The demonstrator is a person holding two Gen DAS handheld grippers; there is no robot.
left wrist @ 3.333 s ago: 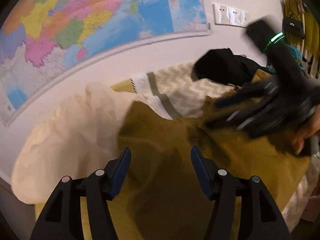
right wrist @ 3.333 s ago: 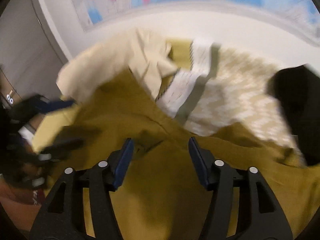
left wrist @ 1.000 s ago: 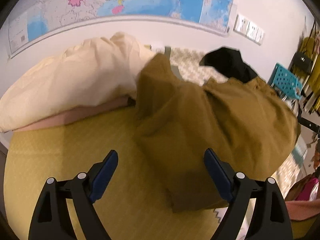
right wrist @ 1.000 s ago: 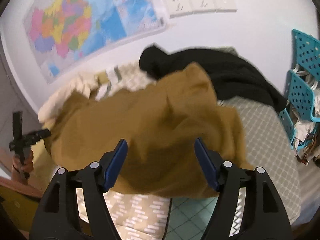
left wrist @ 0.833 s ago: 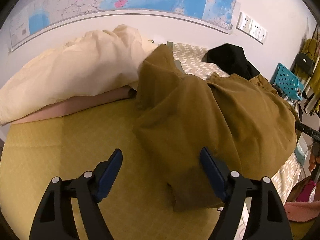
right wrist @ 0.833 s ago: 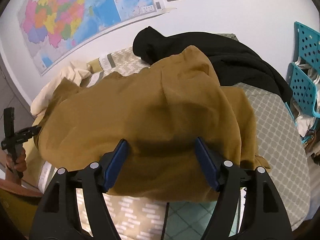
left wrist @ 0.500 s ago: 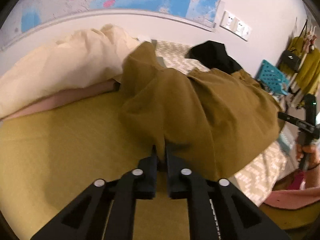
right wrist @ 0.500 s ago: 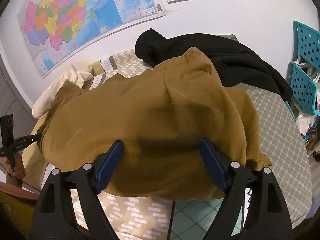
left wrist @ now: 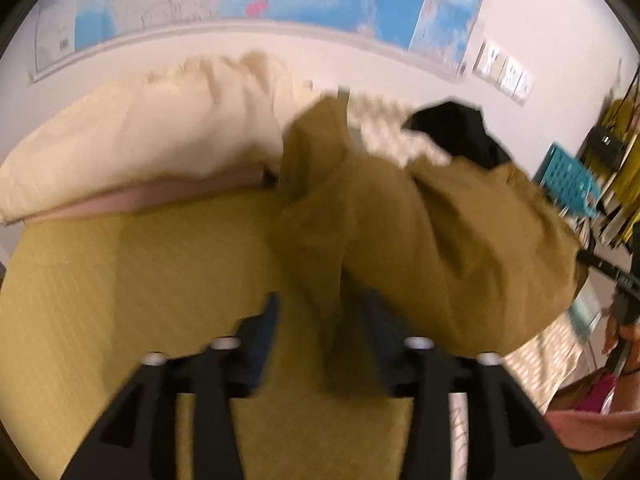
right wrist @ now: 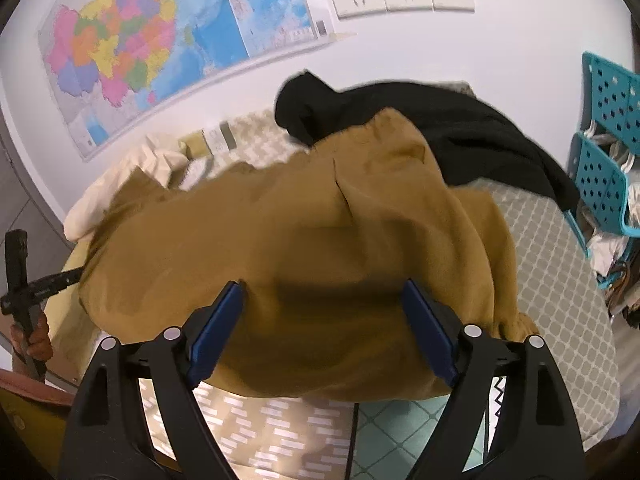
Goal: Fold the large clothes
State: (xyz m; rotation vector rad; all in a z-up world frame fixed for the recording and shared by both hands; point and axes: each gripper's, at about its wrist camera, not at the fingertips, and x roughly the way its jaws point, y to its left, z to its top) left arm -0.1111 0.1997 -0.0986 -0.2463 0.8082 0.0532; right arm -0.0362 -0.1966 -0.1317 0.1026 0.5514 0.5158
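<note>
A large mustard-brown garment (left wrist: 440,248) lies bunched on the bed; it also shows in the right wrist view (right wrist: 304,240). My left gripper (left wrist: 320,316) has its jaws apart with a fold of the garment's corner hanging between them; the view is blurred. My right gripper (right wrist: 320,320) is open and empty, held over the garment's near edge on the other side of the bed. The left gripper appears at the far left of the right wrist view (right wrist: 44,284).
A cream duvet (left wrist: 140,140) and a pink cloth (left wrist: 152,200) lie at the back left. A black garment (right wrist: 460,128) lies by the wall. The yellow-green bed cover (left wrist: 120,280) is in front. Teal baskets (right wrist: 604,152) stand at right.
My left gripper was shut on the garment's corner half a second ago and its jaws have now spread apart. My right gripper stayed open and moved only slightly.
</note>
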